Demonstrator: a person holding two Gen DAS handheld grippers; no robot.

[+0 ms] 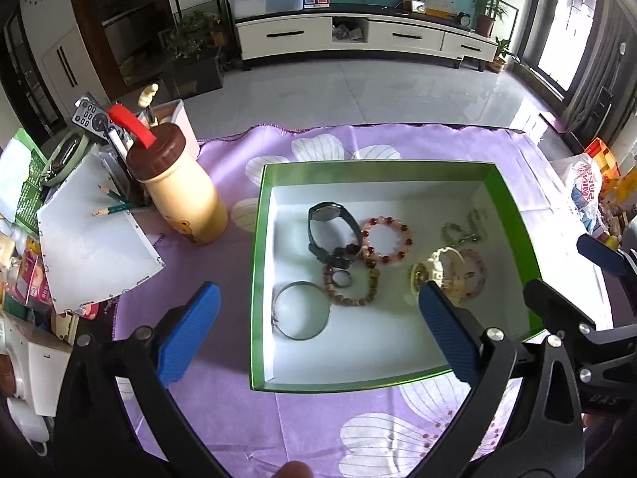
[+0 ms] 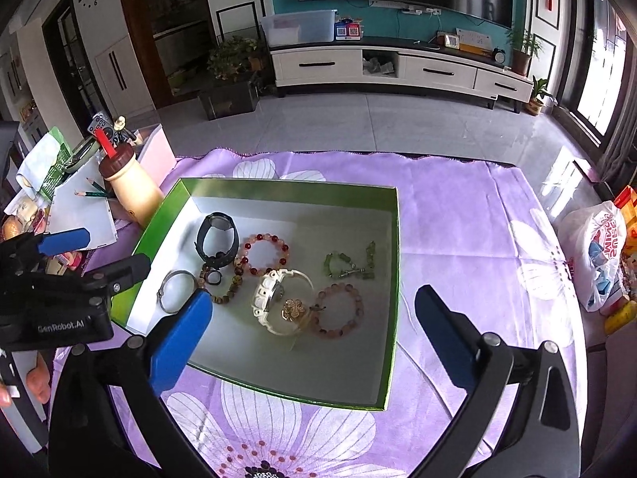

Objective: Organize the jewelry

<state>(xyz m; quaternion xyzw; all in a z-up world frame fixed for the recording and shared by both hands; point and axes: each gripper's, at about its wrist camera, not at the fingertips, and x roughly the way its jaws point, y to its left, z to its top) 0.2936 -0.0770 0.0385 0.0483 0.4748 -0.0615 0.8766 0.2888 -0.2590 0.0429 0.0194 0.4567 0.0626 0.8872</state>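
Both claws hang above the green box (image 1: 258, 263) on the purple-clothed surface (image 2: 469, 215), pointing steeply down into it, each spread as wide as it goes and holding nothing.

All the jewelry lies loose on the box's white floor. Far-left part: black watch (image 2: 217, 239), with the red bead bracelet (image 2: 262, 253) just beside it. Nearer and left: silver bangle (image 1: 300, 310), touching the brown bead bracelet (image 1: 350, 285), which has a small ring (image 1: 341, 278) inside its loop. Right part: white watch (image 2: 278, 298) overlapping the pink bracelet (image 2: 340, 310), gold flower piece (image 2: 294, 310) between them; green clasp bracelet (image 2: 350, 265) beyond.

Left claw (image 1: 314, 334) sits over the bangle side, so it is nearer the bangle and brown beads. Right claw (image 2: 314, 332) sits right over the white watch and pink bracelet. That pair is tangled-looking; my guess is the right claw drops straight down there, watch band running roughly across its gap.
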